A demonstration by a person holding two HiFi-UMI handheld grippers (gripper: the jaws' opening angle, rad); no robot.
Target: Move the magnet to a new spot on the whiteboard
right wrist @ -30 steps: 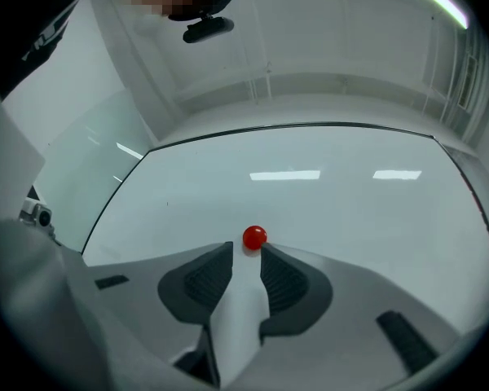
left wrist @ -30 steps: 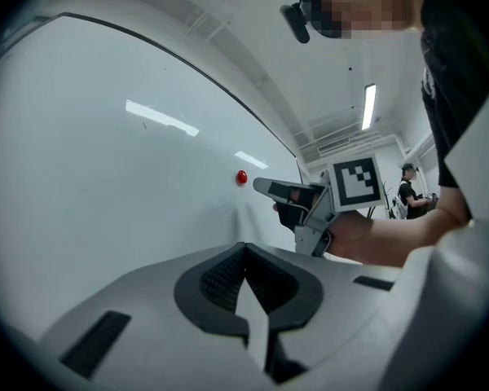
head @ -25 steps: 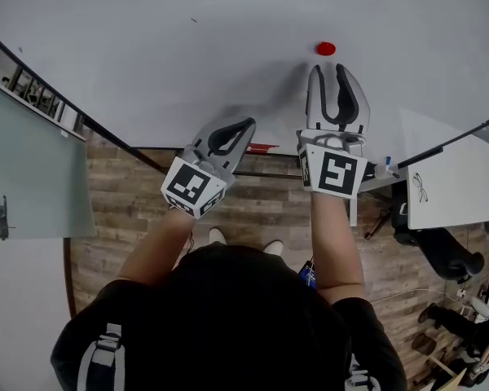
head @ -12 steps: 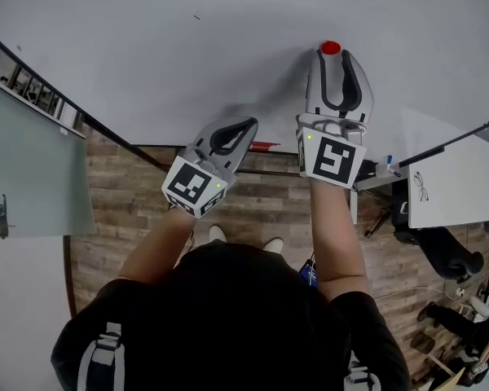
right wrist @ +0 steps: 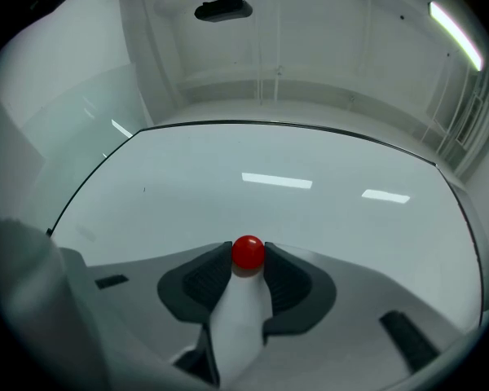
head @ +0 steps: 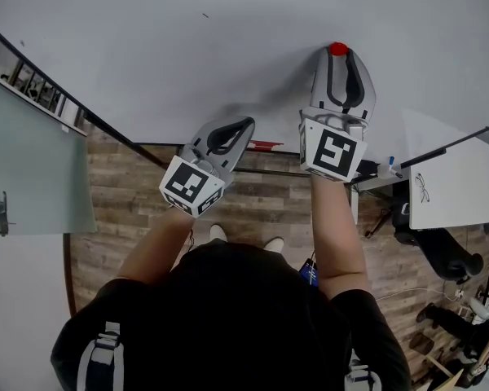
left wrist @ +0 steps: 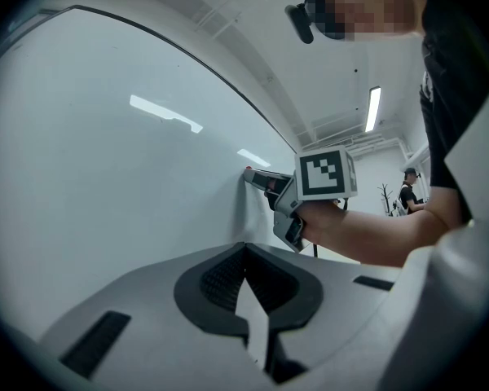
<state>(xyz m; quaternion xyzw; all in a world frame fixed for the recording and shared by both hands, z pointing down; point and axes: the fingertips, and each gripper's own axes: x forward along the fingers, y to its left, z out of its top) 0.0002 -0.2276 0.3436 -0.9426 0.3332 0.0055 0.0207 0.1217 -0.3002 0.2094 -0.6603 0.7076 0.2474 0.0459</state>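
Against the whiteboard (right wrist: 187,186), red magnet (right wrist: 248,251) between the right gripper's (right wrist: 248,256) just-closing jaws, clamped at their tips.

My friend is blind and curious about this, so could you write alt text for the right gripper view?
A small red magnet on a whiteboard sits between the tips of the right tool, whose jaws have just been closing and now touch it on both sides. Bright light reflections streak the board above it.
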